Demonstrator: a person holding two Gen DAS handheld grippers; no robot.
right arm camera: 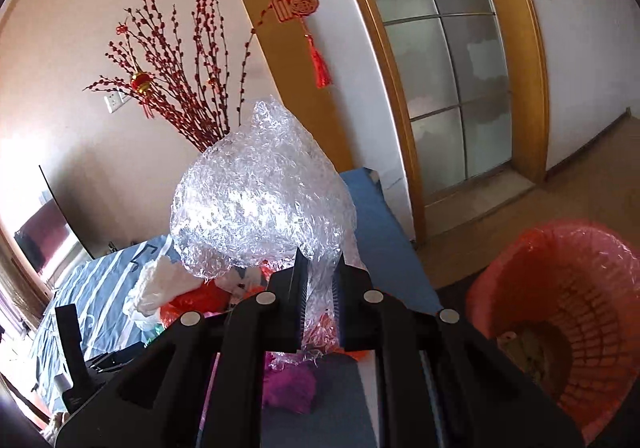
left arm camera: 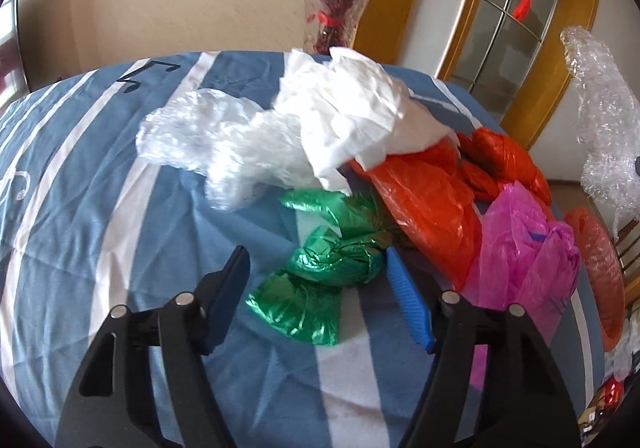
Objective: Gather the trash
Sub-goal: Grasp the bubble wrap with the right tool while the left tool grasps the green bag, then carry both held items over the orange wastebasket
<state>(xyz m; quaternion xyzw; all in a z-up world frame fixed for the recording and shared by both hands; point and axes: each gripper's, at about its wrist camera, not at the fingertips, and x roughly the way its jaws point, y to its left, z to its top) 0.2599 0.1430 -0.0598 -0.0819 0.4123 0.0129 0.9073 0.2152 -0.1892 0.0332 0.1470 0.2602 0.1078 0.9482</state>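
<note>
A knotted green plastic bag (left arm camera: 304, 304) lies on the blue-and-white striped cloth (left arm camera: 100, 188). My left gripper (left arm camera: 316, 264) is open and straddles it; the right pad sits at the bag's edge and the left pad stands apart. Behind the bag are crumpled white paper (left arm camera: 352, 116), a clear plastic bag (left arm camera: 208, 140), an orange-red bag (left arm camera: 432, 200) and a pink bag (left arm camera: 520, 248). My right gripper (right arm camera: 320, 280) is shut on a wad of bubble wrap (right arm camera: 260, 200), lifted above the table's right end. A bin with a red liner (right arm camera: 560, 308) stands on the floor to its right.
A glass vase of red branches (left arm camera: 336, 16) stands behind the table's far edge. A glazed door in a wooden frame (right arm camera: 440, 88) is beyond the table. The bin's red rim (left arm camera: 600, 268) shows past the table's right edge. Bare floor (right arm camera: 580, 176) lies around the bin.
</note>
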